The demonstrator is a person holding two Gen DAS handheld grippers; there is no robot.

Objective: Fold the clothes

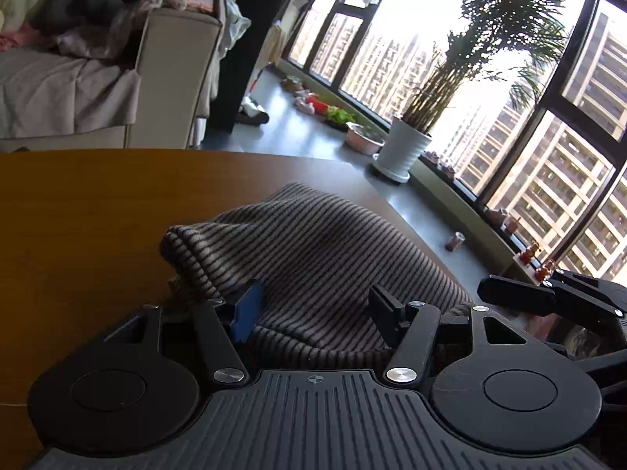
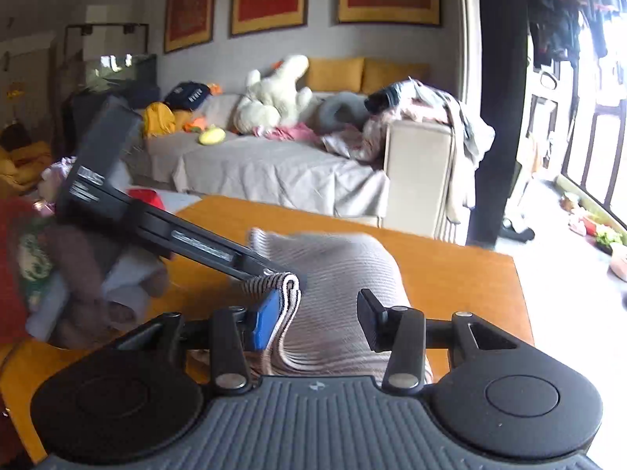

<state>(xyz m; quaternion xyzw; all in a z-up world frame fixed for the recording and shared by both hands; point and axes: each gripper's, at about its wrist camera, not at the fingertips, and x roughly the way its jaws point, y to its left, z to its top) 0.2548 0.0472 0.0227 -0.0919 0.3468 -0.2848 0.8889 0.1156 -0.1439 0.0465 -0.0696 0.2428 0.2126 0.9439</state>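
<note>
Hand-held grippers wide open over striped garment.

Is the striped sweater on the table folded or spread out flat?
Folded, at least partly: the striped sweater lies bunched on the wooden table, with a doubled-over edge visible at its near left corner.

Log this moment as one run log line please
phase: folding | striped sweater on wooden table | left gripper open | right gripper open

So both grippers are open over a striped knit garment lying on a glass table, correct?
Not quite: the table is wood, orange-brown, as the right wrist view shows. The rest holds: the left gripper and right gripper both stand open over the striped knit garment.
</note>
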